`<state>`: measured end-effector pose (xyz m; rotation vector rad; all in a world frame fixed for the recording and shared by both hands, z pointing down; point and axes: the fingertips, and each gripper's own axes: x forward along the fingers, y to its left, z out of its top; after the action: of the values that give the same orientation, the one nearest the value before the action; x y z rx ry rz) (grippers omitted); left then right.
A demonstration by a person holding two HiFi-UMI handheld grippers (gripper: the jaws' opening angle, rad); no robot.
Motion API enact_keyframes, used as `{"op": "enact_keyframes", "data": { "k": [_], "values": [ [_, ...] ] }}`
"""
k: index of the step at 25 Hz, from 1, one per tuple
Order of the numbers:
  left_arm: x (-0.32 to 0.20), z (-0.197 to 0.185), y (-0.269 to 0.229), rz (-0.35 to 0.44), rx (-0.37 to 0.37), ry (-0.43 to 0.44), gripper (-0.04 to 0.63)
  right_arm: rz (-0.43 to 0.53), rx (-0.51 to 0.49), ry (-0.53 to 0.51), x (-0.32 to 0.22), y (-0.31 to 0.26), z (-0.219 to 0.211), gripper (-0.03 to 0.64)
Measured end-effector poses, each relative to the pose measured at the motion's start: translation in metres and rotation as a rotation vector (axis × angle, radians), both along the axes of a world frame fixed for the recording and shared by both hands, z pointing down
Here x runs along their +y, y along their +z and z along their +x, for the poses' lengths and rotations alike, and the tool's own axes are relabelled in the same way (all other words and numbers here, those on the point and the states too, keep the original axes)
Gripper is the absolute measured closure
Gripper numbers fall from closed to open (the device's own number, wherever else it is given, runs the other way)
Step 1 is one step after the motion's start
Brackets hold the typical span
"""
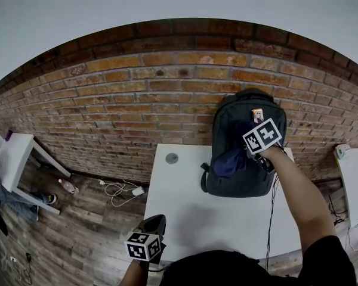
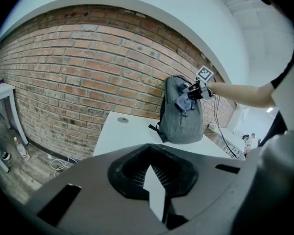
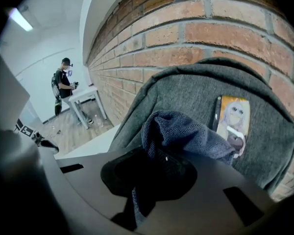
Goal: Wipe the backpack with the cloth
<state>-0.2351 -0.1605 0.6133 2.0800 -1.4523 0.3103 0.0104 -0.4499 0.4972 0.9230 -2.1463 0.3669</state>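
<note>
Upright grey woven-fabric backpack [image 1: 241, 180], rounded top, stands at the far edge of a smooth white rectangular table [image 1: 191, 207], its back against the wall. A small card with a cartoon figure [image 3: 232, 124] hangs on its upper front.

Dark blue terry cloth [image 3: 181, 131], soft and nubby, is bunched in folds and pressed to the upper front of the backpack, just left of the card.

Right gripper [image 1: 250, 154]: jaws clamped on the cloth, a tail of it hanging down between them. Arm stretched out over the table.

Left gripper [image 1: 152, 225]: jaws together, nothing between them; held low at the near table edge, well apart from the backpack.

Count: one backpack, one cloth, two grippers, one small flat grey disc [image 1: 172, 158] near the far left of the table.

Room: red-brown brick wall [image 1: 137, 100] with rough mortar lines; dark wooden plank floor [image 1: 77, 219] with a coiled white cable [image 1: 122, 189] and a clear bottle [image 1: 67, 186]. A person [image 3: 63, 84] stands far off beside another white table
</note>
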Motion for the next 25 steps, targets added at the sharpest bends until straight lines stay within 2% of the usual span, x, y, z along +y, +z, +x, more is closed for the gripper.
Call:
{"op": "enact_keyframes", "data": {
  "k": [5, 14, 19, 25],
  "values": [
    [0.002, 0.005, 0.0, 0.002, 0.0, 0.008, 0.598, -0.031, -0.012, -0.024, 0.026, 0.021, -0.001, 0.577],
    [0.007, 0.018, 0.005, -0.007, -0.007, 0.038, 0.598, -0.081, -0.102, -0.067, 0.075, 0.058, -0.002, 0.577],
    [0.004, 0.021, 0.0, -0.001, -0.015, 0.048, 0.598, -0.044, -0.081, -0.102, 0.103, 0.081, -0.003, 0.577],
    [0.004, 0.022, -0.001, 0.001, -0.019, 0.052, 0.598, -0.101, -0.085, -0.126, 0.14, 0.111, -0.004, 0.577]
  ]
}}
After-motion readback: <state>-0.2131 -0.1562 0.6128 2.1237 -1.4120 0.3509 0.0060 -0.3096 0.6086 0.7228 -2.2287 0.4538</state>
